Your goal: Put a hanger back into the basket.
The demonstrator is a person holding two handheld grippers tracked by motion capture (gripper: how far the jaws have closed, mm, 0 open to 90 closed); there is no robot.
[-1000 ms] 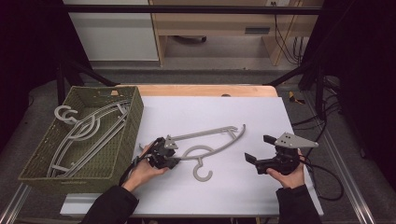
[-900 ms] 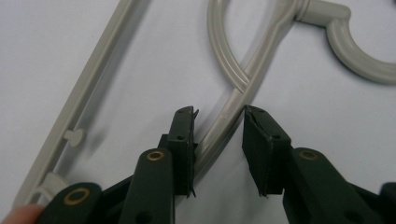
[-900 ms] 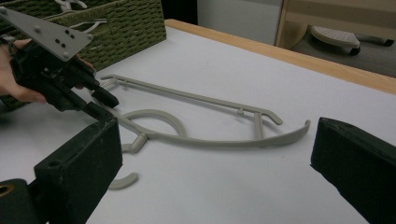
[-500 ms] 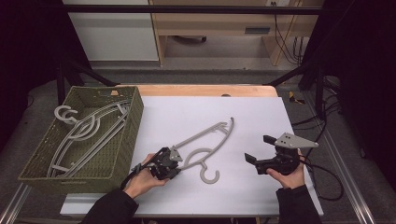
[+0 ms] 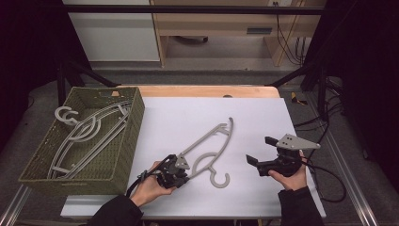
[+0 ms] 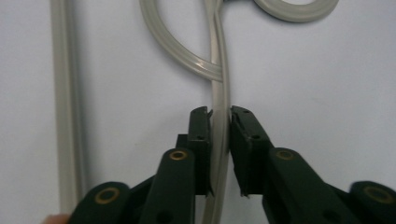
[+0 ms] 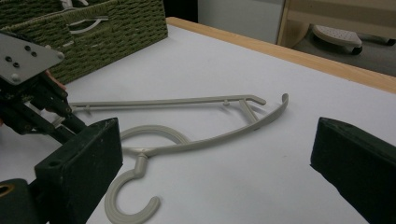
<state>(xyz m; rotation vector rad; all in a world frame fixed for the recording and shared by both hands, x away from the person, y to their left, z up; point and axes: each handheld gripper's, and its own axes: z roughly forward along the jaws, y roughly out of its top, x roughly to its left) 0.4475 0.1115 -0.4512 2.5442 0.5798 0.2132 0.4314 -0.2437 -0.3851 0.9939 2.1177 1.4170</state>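
Observation:
A grey plastic hanger (image 5: 214,133) lies on the white table (image 5: 188,113), its hook (image 5: 220,181) toward the near edge. My left gripper (image 5: 181,165) holds one end of its arm. In the left gripper view the jaws of this gripper (image 6: 219,116) have just closed, and the pads press on the thin hanger arm (image 6: 217,70) from both sides. My right gripper (image 5: 259,150) hovers to the right of the hanger, open, with nothing between its jaws. The right gripper view looks past this gripper (image 7: 219,140) at the hanger (image 7: 187,100) farther off on the table.
A green woven basket (image 5: 134,127) stands at the left of the table with several grey hangers (image 5: 84,132) in it. The table's wooden far edge (image 5: 211,91) runs behind. A black cable (image 5: 329,179) trails from the right gripper.
The left gripper has closed on the hanger arm and shifted right and toward the near edge. The hanger has swung, so its far end now points up and right. The right gripper kept still.

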